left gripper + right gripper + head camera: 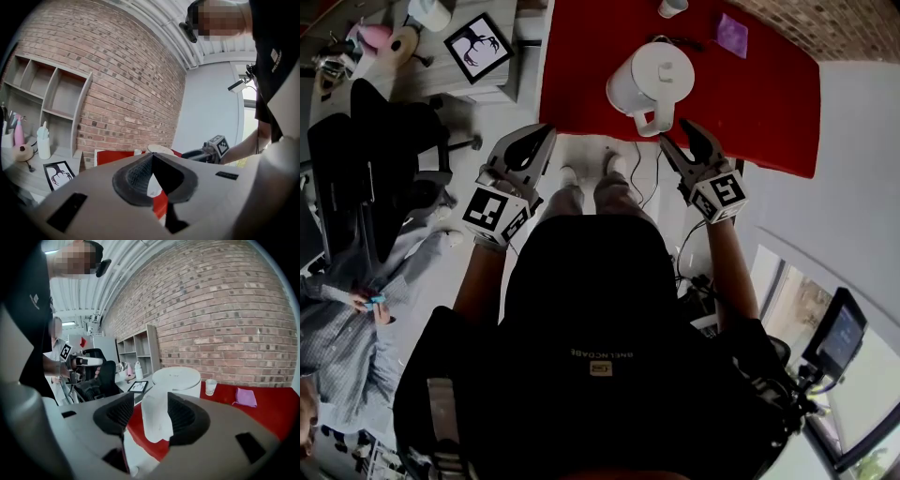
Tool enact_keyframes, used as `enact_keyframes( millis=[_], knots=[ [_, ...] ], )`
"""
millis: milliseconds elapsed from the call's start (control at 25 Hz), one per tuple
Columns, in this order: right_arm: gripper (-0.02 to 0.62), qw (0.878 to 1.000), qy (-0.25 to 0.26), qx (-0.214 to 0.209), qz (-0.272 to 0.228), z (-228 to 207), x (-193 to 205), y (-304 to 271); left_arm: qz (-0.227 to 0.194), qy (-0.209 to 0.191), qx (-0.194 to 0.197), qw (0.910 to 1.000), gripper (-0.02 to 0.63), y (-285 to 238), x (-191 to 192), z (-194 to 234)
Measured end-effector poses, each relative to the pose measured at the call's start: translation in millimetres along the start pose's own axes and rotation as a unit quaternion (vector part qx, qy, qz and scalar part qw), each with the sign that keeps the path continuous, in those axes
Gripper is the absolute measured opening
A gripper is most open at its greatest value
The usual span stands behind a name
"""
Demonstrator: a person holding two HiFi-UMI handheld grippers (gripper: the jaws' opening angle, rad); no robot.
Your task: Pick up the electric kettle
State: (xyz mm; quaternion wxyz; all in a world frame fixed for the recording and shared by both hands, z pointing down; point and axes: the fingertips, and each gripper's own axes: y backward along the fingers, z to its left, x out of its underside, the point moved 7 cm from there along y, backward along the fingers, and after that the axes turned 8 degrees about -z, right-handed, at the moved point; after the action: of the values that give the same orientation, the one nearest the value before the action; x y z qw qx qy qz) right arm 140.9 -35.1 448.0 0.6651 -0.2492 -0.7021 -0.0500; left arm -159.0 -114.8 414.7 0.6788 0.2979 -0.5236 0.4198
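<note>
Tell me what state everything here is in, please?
Kettle: upright on the red table, lid shut, not lifted.
Right gripper: jaws open, kettle handle between them, not gripped.
Left gripper: jaws shut, empty.
Cup: upright on the table.
Purple cloth: lying flat.

Red table [769, 103]: kettle [649, 84], cup [671, 7], cloth [732, 35]
White kettle stands nr the table's front edge, handle twd that edge. Small white cup at the back; purple cloth lies flat just right of it. Both well apart from kettle. Grey desk [431, 80] abuts on the left w/ a framed pic [478, 45] on it.
</note>
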Motion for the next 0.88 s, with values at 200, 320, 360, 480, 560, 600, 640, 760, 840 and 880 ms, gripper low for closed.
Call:
enact_keyframes(
  millis=[200,320,360,480,560,600,640,760,840,880],
  knots=[
    [0.229,0.999,-0.004,-0.034,0.015,-7,14,-6,0.0,-0.003,-0.006,1.0,0.006,-4,-1,-12],
    [0.229,0.998,-0.014,-0.055,0.013,-18,23,-11,0.005,-0.009,-0.014,0.9998,0.006,-14,4,-18],
    [0.229,0.998,-0.017,-0.065,0.012,-21,26,-13,0.007,-0.012,-0.017,0.9998,0.005,-17,6,-21],
    [0.229,0.994,-0.02,-0.103,0.014,-23,34,-16,0.009,-0.024,-0.026,0.9993,0.006,-25,7,-31],
    [0.229,0.991,-0.018,-0.13,0.014,-22,37,-19,0.013,-0.033,-0.032,0.9989,0.006,-29,9,-37],
    [0.229,0.99,-0.017,-0.142,0.014,-23,38,-21,0.014,-0.033,-0.036,0.9987,0.006,-31,10,-40],
    [0.229,0.988,-0.017,-0.152,0.015,-23,40,-23,0.015,-0.032,-0.04,0.9986,0.005,-33,11,-43],
    [0.229,0.984,-0.018,-0.178,0.014,-25,45,-31,0.017,-0.03,-0.051,0.9981,0.005,-37,14,-50],
    [0.229,0.98,-0.02,-0.196,0.011,-24,50,-36,0.018,-0.029,-0.059,0.9976,0.005,-38,16,-54],
    [0.229,0.978,-0.02,-0.206,0.009,-23,52,-39,0.019,-0.029,-0.064,0.9973,0.006,-39,16,-56]
  ],
)
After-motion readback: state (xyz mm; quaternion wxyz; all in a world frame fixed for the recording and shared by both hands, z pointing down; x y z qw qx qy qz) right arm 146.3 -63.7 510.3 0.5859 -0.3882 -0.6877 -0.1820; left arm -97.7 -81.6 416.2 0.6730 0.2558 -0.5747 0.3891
